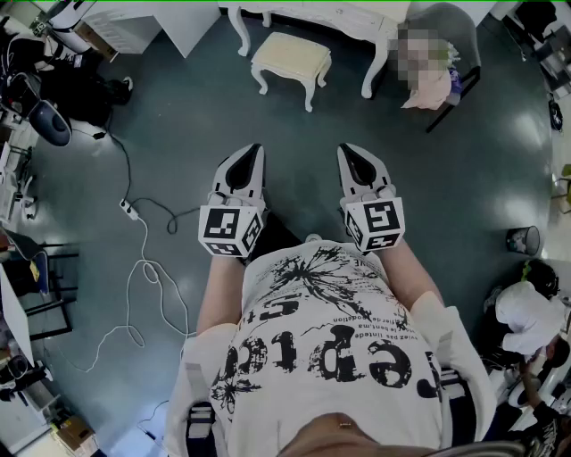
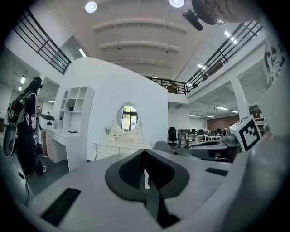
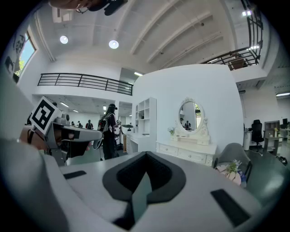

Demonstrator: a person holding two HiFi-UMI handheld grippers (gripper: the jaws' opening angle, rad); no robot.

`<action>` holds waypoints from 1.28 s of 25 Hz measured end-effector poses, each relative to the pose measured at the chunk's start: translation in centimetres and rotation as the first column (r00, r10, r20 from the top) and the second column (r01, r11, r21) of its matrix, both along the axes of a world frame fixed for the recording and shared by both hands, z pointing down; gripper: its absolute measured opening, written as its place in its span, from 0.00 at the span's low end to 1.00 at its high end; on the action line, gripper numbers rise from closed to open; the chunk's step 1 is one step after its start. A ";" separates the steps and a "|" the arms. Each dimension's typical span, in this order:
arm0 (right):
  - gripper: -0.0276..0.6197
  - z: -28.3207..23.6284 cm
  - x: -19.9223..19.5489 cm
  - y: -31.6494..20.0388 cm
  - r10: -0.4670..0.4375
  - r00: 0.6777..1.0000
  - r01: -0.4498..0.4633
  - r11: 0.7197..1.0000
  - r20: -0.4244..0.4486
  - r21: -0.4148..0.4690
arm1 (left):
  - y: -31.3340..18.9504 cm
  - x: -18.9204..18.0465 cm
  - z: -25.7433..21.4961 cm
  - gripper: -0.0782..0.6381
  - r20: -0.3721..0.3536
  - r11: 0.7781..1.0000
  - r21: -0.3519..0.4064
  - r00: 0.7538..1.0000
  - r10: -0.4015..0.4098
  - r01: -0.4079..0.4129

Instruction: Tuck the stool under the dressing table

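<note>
In the head view the stool (image 1: 291, 61), with a cream cushion and white curved legs, stands on the dark floor just in front of the white dressing table (image 1: 332, 12). It is out from under the table. My left gripper (image 1: 253, 152) and right gripper (image 1: 349, 152) are held side by side in the air, well short of the stool. Both are shut and hold nothing. The left gripper view shows the left gripper (image 2: 146, 156) and the dressing table (image 2: 118, 147) with its oval mirror. The right gripper (image 3: 144, 161) points at the same dressing table (image 3: 188, 153). The jaws hide the stool in both gripper views.
A grey chair (image 1: 446, 49) with a pink bundle stands right of the table. A white cable with a power strip (image 1: 130, 211) lies on the floor at left. A bin (image 1: 523, 239) and a crouching person (image 1: 526, 312) are at right. A person with a backpack (image 3: 108, 131) stands near white shelves.
</note>
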State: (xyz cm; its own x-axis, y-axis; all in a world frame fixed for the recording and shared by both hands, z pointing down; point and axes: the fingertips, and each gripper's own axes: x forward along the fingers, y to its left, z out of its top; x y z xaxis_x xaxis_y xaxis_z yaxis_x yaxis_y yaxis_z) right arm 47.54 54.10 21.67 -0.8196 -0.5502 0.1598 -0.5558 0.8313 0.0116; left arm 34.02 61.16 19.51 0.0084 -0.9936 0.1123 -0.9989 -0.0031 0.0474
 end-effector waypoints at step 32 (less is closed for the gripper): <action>0.07 5.8 -18.9 -9.6 0.004 0.997 -0.012 0.994 -0.076 -0.107 | -9.6 -19.1 5.4 0.14 -0.079 0.993 -0.118 0.997 -0.018 0.009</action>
State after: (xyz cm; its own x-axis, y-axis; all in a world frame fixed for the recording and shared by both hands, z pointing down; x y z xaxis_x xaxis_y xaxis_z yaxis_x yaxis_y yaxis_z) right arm 28.64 44.52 27.49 -0.7984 -0.5335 0.2791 -0.5637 0.8253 -0.0351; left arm 14.90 51.60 24.93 0.0083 -0.9737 0.2276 -0.9919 0.0209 0.1257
